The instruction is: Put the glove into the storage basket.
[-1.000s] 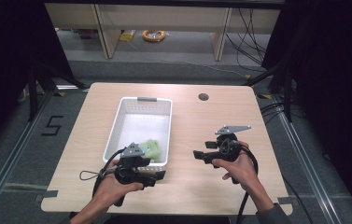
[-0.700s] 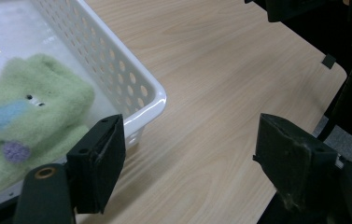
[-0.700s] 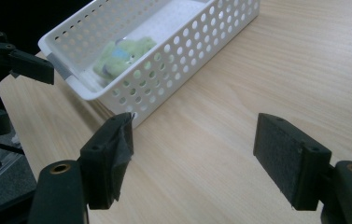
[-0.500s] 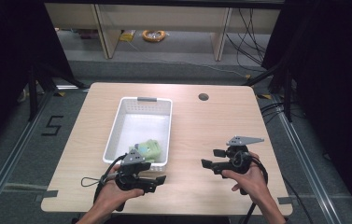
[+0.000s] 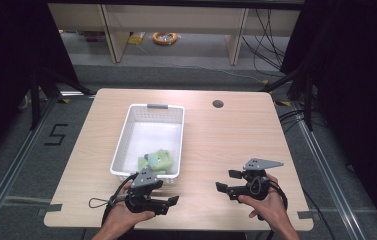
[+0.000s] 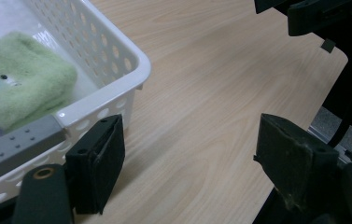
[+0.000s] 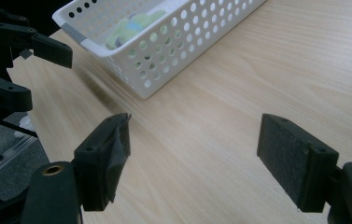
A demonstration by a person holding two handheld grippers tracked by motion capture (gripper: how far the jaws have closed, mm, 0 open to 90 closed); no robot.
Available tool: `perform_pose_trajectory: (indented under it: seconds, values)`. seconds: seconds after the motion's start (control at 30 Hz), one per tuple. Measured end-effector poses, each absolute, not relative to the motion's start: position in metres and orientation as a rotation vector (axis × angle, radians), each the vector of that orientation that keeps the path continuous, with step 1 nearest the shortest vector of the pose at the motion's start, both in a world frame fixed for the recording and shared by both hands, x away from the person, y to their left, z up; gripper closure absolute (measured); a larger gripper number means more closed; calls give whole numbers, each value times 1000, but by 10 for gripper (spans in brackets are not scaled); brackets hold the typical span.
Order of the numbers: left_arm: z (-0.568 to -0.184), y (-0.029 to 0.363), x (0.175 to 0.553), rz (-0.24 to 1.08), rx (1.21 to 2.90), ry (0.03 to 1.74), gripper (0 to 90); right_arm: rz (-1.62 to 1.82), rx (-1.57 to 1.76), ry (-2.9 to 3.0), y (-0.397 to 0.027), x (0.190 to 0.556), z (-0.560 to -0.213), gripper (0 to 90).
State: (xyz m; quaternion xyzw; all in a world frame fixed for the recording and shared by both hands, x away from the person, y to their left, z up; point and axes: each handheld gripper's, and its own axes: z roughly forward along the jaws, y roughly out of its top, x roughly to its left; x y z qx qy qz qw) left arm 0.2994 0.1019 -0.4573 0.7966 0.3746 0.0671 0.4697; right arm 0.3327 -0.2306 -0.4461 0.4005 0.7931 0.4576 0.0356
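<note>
Change, left: left hand-held gripper (image 5: 170,204) has drawn back from the basket (image 5: 121,145) toward the near edge of the bench (image 5: 236,135), compared with a second ago; then it sat right at the basket's near rim, over the cloth.

Change, right: right hand-held gripper (image 5: 224,181) has also pulled back toward the person and drifted out to the right since then.

Jaws, left: apart, nothing between the pads; bare bench between them in the left gripper view (image 6: 190,154).

Jaws, right: apart and empty; bare wood between them in the right gripper view (image 7: 194,154). They have just been opening a little wider.

Thing in hand: green fluffy cloth (image 5: 157,161), folded or bundled, with a pale blue patch.

Where: inside the white perforated basket, at its near end, resting on the floor of it and close against the near wall (image 6: 87,105).

Contact: neither hand-held gripper touches the cloth; both are apart from the basket.

Reading: looks like the cloth has been dropped in and both hands are retreating, so the placing step seems done.

Long axis of cloth: roughly across the basket, left to right as seen from above, slightly skewed.

Pointing: no clear head or tail; cannot tell a facing.

Basket axis: long side runs away from the person, grey handle (image 5: 157,106) at the far end.
</note>
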Motion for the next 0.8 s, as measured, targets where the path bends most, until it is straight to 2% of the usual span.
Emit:
perform_pose_trajectory:
  seconds: [0.23,0.53,0.8]
  values:
    - [-464,105,291,195,1998,897,237,1416,1230,2437,-235,324,-454,264]
    - [-473,108,285,177,1979,889,220,1450,1214,2385,-243,311,-459,257]
    - [-482,112,277,165,1965,892,159,1460,1156,2389,-247,299,-468,185]
